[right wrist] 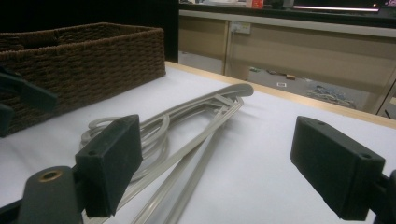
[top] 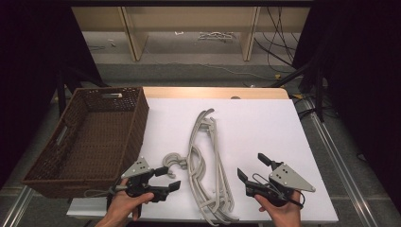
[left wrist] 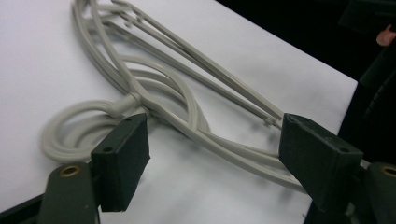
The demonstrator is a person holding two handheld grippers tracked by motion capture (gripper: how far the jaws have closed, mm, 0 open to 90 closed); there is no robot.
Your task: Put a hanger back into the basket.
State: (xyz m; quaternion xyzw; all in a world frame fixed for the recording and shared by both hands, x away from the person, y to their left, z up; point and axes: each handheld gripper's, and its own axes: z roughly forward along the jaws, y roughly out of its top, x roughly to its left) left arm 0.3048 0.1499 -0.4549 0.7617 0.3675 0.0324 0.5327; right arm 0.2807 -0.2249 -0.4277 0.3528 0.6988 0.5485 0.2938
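While the white worktop [top: 265, 127] has a big brown basket [top: 90, 137] (nothing in it) at its left, the grey hangers [top: 208, 165] lie between both grippers — left gripper [top: 165, 178], right gripper [top: 255, 166] — jaws spread, nothing picked up yet.

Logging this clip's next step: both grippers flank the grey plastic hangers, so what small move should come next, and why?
Probably ease the left gripper forward to close on the hooks of the stacked grey plastic hangers. Its jaws stand open right beside the hooks, the right gripper is open too, neither touches the stack, and the brown woven basket waits on that side.
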